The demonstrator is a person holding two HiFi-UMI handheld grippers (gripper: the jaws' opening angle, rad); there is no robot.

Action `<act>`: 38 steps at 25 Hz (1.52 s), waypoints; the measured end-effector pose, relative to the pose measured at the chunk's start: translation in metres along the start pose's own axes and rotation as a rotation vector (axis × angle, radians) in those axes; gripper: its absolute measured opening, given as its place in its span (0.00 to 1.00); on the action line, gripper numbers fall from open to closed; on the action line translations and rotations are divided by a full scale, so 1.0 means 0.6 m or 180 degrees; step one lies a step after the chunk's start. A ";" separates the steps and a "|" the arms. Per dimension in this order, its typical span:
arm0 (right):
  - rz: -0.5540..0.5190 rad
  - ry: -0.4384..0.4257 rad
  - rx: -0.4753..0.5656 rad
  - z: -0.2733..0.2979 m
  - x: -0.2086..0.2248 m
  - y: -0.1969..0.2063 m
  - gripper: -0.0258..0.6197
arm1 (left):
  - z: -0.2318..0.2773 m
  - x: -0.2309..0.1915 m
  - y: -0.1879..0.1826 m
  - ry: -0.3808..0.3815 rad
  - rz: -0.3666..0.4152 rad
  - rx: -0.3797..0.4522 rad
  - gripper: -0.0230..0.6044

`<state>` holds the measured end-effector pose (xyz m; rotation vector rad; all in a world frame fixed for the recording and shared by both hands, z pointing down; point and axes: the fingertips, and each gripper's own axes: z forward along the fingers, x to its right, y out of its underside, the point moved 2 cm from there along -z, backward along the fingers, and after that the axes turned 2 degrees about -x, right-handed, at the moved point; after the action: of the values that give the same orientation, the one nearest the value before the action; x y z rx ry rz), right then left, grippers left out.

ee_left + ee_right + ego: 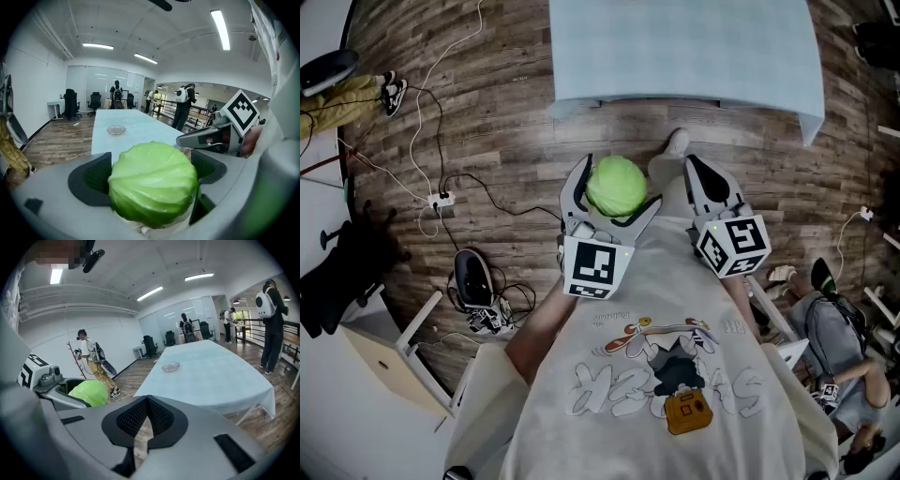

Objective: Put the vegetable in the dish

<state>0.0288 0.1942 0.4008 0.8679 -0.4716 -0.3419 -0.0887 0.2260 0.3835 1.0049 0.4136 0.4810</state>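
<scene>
One round pale-green cabbage head (152, 185) sits clamped in the left tongs (616, 187). Their dark ribbed pads (91, 180) press on its two sides, with the jaws spread wide to take it. The cabbage is held in the air in front of the person's cream printed shirt (675, 375), over the brown plank floor (487, 112) — short of the near edge of the long desk under a pale blue cloth (675, 47). The small clear glass dish (116, 130) stands farther along that desk, well apart from the cabbage. Just beside the left tongs, on the person's right, the right tongs (147, 401) point the same way; their jaws are drawn together with nothing between them. On the floor off to the left, a white power strip (441, 199) lies among white and black cables. Farther back in the room — around the desk's far end — are people with backpacks (182, 105) and some black office chairs (93, 101).
</scene>
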 end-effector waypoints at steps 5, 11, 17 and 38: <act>-0.0197 -0.0186 0.0023 -0.065 -0.041 0.022 0.07 | -0.080 0.055 0.034 -0.0159 -0.0037 -0.0125 0.89; -0.0296 -0.0341 0.0083 -0.157 -0.045 0.064 0.07 | -0.127 0.137 0.038 -0.0340 -0.0117 -0.0038 0.89; -0.0070 -0.0294 0.0115 -0.246 0.013 0.132 0.07 | -0.122 0.234 0.065 -0.0272 -0.0665 -0.0028 0.89; -0.0136 -0.0008 0.0437 -0.177 -0.043 0.040 0.07 | -0.120 0.125 0.006 -0.0100 -0.0503 0.0351 0.89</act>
<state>0.0650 0.2891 0.3542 1.0120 -0.4834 -0.3528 -0.0666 0.3198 0.3445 1.0753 0.4914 0.3026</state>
